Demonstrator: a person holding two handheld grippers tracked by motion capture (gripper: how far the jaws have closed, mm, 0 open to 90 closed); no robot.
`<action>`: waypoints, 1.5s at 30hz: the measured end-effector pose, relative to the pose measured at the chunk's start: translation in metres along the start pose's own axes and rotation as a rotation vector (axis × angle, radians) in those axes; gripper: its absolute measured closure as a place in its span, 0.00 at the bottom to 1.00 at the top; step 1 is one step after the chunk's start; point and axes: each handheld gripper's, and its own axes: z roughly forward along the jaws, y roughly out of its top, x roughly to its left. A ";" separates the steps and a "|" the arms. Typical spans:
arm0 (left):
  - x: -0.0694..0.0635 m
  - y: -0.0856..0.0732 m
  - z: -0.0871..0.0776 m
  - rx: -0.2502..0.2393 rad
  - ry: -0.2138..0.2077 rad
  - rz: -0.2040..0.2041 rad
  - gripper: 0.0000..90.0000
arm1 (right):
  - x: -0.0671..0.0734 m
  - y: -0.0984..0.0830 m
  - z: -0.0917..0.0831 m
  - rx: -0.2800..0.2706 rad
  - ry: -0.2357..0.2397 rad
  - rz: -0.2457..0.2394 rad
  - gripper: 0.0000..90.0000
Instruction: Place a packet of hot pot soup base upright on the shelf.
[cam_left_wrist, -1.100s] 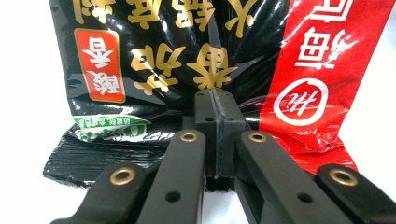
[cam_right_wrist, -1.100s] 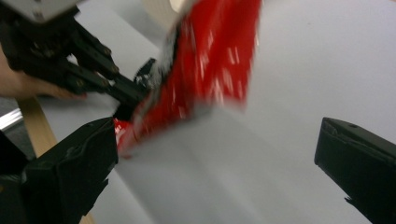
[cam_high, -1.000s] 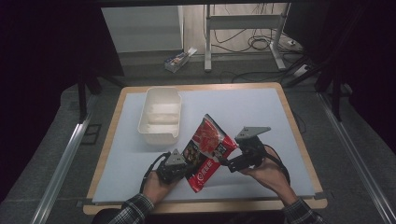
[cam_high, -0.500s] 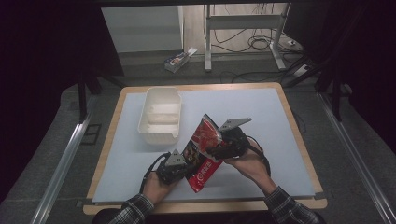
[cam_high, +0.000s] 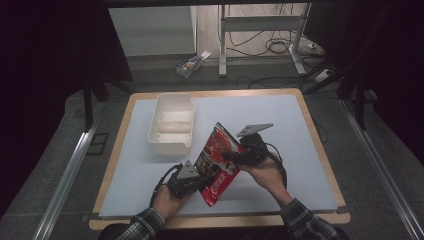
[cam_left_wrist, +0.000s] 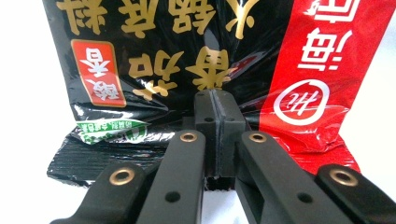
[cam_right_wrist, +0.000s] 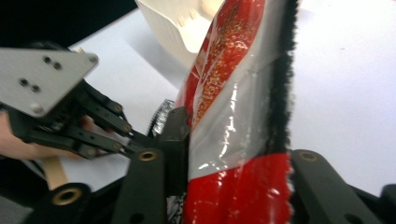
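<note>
left claw (cam_left_wrist: 215, 122): clamped tight on bottom seam of red-black sauce packet (cam_high: 216, 162) | right claw (cam_right_wrist: 233, 154): moved in from the side, just been closing round upper edge, packet between, pinch not clear yet | packet tilted above tabletop (cam_high: 300, 130), near white tub (cam_high: 172, 123) | probably two-handed tear next

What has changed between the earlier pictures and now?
The right gripper moved left onto the red and black packet. Its jaws have just been closing, with the packet's edge between them. The left gripper stayed shut on the packet's lower end, and the white container did not move.
</note>
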 end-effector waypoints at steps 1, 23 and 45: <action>0.000 0.000 0.000 -0.001 0.000 0.002 0.99 | 0.000 0.000 0.000 -0.005 0.005 0.002 0.73; -0.013 0.010 -0.027 -0.116 0.062 0.091 0.59 | 0.000 0.015 -0.014 -0.024 0.043 0.028 0.82; -0.023 0.003 -0.041 -0.061 0.048 0.018 0.07 | -0.019 0.037 -0.047 -0.068 0.002 0.033 0.82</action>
